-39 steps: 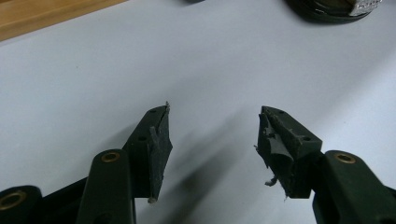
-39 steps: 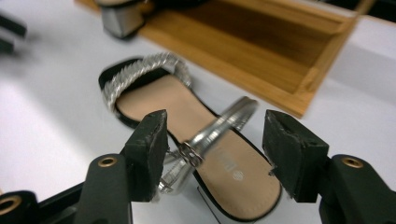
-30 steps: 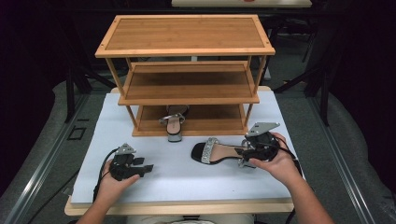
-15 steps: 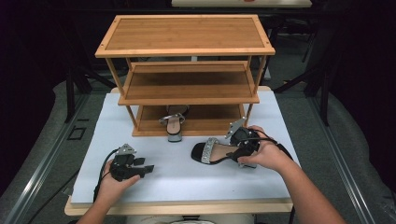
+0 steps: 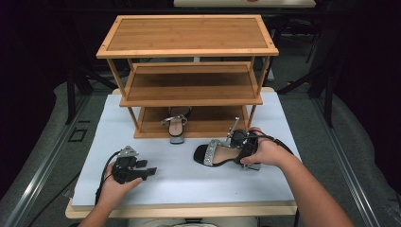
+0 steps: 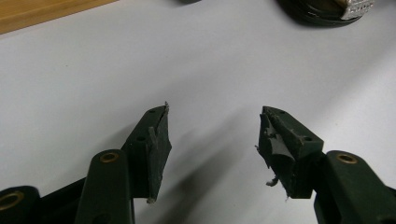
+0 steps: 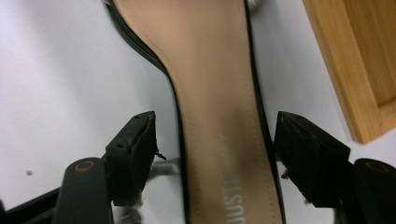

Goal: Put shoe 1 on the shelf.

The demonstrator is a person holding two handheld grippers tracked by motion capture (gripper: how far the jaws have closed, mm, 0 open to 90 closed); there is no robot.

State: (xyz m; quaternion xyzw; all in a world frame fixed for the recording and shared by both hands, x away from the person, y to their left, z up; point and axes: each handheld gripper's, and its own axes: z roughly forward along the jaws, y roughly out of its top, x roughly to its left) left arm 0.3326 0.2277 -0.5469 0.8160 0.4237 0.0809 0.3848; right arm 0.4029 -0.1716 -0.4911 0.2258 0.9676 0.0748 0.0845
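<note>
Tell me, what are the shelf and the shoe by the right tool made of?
The shelf looks like wood, maybe bamboo: warm tan boards with fine straight grain and a smooth, low-sheen finish. The shoe seems to have a tan leather-like insole with stitching along its edge, a black sole rim, and a sparkly silver toe strap, perhaps rhinestones; real leather or synthetic, I can't tell.

Sandal (image 7: 219, 121): tan insole smooth, leather-like, faint stamped lettering, stitched edge; black rim glossy; toe strap (image 5: 212, 151) silver, glittery. Shoe rack (image 5: 189, 52): light wood, visible grain, satin finish. Tabletop (image 6: 140, 70): white, matt, smooth. Right claw (image 7: 219, 158), left claw (image 6: 212, 140): black matt plastic, pads worn, frayed.
</note>
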